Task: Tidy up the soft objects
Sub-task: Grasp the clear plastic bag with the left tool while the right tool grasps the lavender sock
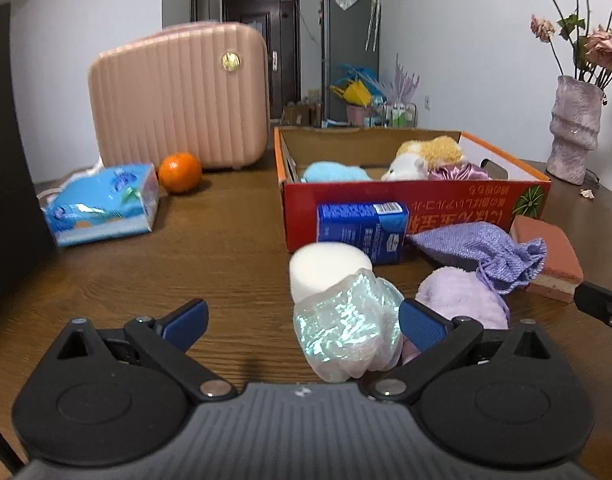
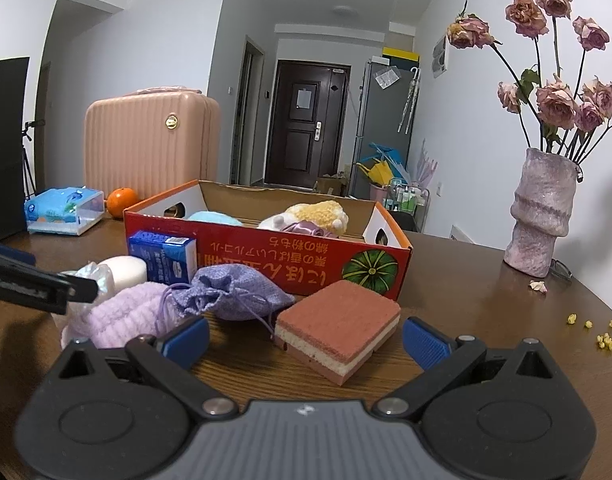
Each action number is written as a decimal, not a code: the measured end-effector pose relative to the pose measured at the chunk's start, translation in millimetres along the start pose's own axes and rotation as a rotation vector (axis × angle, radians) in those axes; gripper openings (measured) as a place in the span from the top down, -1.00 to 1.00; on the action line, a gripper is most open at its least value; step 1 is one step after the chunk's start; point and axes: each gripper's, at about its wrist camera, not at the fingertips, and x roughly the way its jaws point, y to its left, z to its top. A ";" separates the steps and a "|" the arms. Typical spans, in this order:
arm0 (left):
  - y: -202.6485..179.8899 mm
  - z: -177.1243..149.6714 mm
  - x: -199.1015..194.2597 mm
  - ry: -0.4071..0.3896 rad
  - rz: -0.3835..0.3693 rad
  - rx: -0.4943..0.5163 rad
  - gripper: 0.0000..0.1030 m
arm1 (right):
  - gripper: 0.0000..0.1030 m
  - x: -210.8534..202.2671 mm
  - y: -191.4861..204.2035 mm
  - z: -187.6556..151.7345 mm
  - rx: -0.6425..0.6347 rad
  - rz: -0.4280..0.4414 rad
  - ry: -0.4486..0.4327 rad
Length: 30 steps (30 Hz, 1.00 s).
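Left claw (image 1: 302, 322): fingers apart; iridescent pouch (image 1: 346, 334) lies between them on the table (image 1: 226, 248), against the right finger. Right claw (image 2: 304, 338): apart, layered sponge (image 2: 340, 328) ahead. Pouch best centred, then gently pinched and carried to the red box (image 1: 418, 208).

Left gripper (image 1: 302, 322) low, jaws spread wide; right gripper (image 2: 304, 338) likewise (both level, forward-pointing).
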 end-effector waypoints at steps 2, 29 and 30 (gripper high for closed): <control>0.6 0.9 7.1 0.017 -0.012 -0.011 -1.00 | -1.00 2.7 -0.5 -1.0 0.002 -0.006 0.010; 10.1 8.1 -26.9 -0.081 -0.013 0.006 0.14 | -1.00 5.0 30.1 -4.0 0.024 0.025 0.059; 10.9 8.0 -28.0 -0.084 -0.013 0.005 0.14 | -1.00 4.2 33.9 -3.8 0.025 0.034 0.060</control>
